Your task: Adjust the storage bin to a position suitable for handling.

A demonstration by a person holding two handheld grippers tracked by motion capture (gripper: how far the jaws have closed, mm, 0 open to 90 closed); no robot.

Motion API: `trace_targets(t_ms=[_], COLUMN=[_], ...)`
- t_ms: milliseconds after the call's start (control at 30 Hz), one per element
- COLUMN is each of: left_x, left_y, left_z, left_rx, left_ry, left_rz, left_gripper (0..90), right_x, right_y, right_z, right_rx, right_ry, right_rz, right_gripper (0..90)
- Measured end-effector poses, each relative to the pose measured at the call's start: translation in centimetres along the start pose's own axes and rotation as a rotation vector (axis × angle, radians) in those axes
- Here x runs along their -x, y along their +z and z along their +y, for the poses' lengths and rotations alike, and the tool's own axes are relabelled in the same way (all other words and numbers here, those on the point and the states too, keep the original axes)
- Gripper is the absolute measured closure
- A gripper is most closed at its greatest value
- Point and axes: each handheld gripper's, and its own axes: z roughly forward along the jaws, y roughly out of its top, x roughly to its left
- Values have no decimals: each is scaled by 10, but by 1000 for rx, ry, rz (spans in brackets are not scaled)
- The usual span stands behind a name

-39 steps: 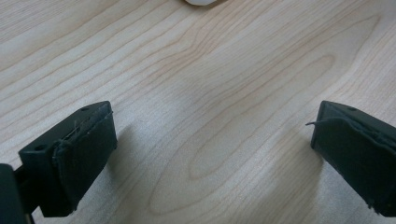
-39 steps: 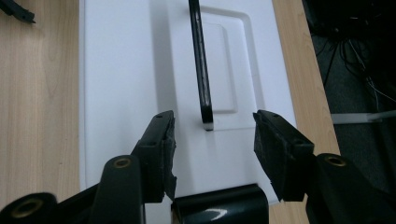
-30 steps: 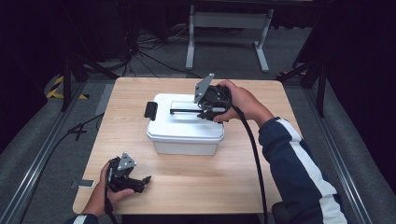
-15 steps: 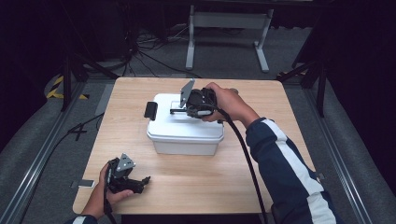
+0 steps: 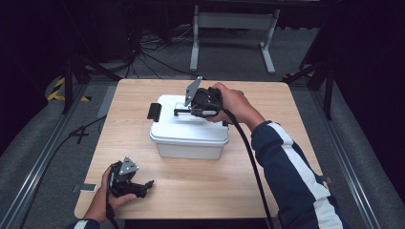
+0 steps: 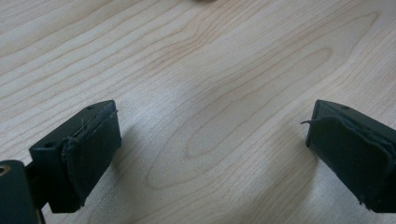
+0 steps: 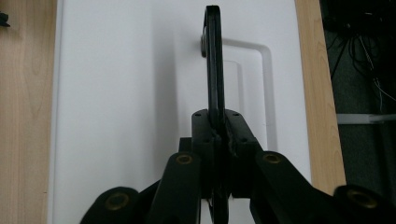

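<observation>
The left gripper rests on the table at the near-left corner, its jaws spread wide with nothing between them, as the left gripper view shows over bare wood grain. It sits well apart from the work, probably parked so that it stays out of the way while the other hand acts.

Farther out, in the middle of the table, stands a white box with its lid on. The right gripper reaches over the lid from the right side, and its jaws have just been closing: in the right gripper view they are pressed together on the thin black handle, which stands upright from the lid's recess, directly ahead of the gripper. The handle is clamped edge-on, likely because that narrow bar gives the pads two flat faces to pinch and lets the lid come up evenly from its centre. The hand comes in level over the lid rather than from above, which keeps the jaws in line with the raised handle.

Beyond the gripper, at the box's far-left end, a black latch sticks out from the side; whether it is fastened I cannot tell.
</observation>
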Motion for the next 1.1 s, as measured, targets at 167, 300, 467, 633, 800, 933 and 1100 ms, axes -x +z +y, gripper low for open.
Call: trace_targets(t_ms=[167,300,467,633,800,933,1100], left_x=[0,0,0,0,0,0,0], left_y=[0,0,0,0,0,0,0], left_z=[0,0,0,0,0,0,0], left_rx=[0,0,-1,-1,-1,0,-3], left_ry=[0,1,1,1,2,3,-1], left_rz=[0,0,0,0,0,-2,-6], left_gripper=[36,36,36,36,36,36,35], right_x=[1,1,-1,-2,-3,-3,-3], right_y=[-6,-8,-11,-14,-19,-24,-31], right_z=[2,1,2,2,1,-1,-6], right_rx=[8,14,23,20,26,32,43], right_ry=[-4,-15,-18,-24,-30,-33,-43], right_rz=[-15,-8,-3,-11,-21,-26,-32], right_gripper=[845,845,843,843,842,842,842])
